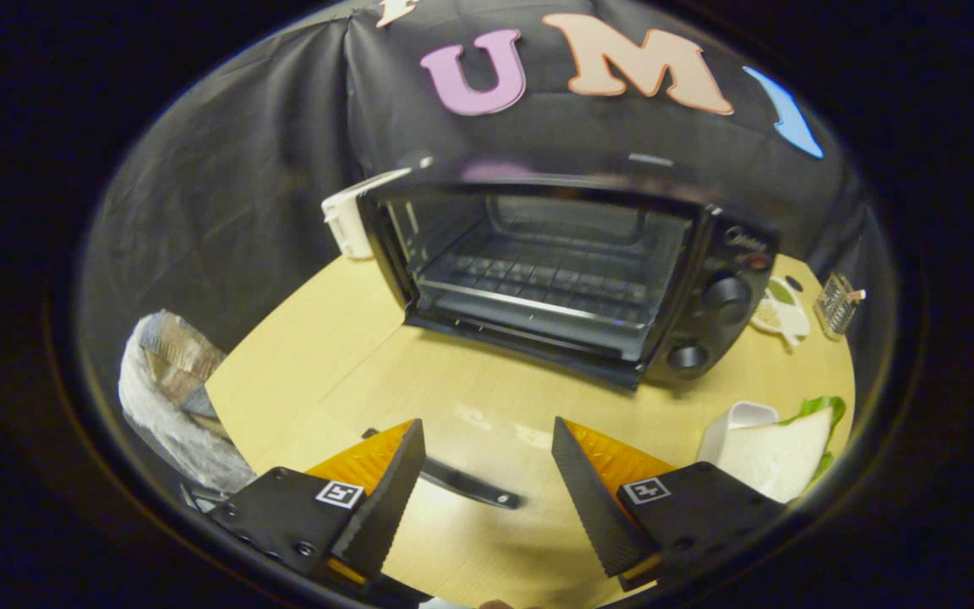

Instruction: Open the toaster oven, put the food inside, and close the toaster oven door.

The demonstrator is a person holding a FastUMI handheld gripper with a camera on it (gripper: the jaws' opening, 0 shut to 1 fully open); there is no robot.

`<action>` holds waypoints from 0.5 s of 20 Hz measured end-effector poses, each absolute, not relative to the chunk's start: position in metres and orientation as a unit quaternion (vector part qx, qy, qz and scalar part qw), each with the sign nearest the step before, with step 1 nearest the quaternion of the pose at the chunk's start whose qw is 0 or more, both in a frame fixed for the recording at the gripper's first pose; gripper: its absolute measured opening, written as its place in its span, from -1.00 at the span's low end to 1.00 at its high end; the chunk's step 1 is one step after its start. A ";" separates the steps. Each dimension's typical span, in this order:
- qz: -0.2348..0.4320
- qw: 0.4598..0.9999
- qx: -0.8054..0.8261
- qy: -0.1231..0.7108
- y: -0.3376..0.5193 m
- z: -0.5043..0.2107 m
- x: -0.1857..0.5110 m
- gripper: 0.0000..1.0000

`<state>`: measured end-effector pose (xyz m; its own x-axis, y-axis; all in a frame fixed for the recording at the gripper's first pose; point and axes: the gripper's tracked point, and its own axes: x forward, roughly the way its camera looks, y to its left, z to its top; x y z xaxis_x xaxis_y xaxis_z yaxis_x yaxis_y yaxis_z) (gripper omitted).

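jaws apart (oven [555,271] mouth facing them)

Tongs [487,474] agape before open toaster oven [555,271]

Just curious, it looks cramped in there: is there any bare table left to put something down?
Yes. The table is bare left of the toaster oven. Right of the oven is crowded: a sandwich, a white dish and small items. The open gripper hangs over the lowered door handle.
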<state>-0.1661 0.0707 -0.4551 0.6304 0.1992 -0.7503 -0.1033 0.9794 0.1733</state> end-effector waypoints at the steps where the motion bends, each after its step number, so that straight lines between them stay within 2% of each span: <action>1: 0.070 0.908 0.060 0.409 0.057 -0.444 -0.159 0.90; 6: -0.014 0.934 0.064 0.352 -0.032 -0.396 -0.135 0.90; 10: -0.071 0.937 0.052 0.338 -0.103 -0.384 -0.140 0.91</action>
<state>-0.1399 -0.1025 -0.3837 0.7620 -0.0981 -0.6401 0.1682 0.9845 0.0493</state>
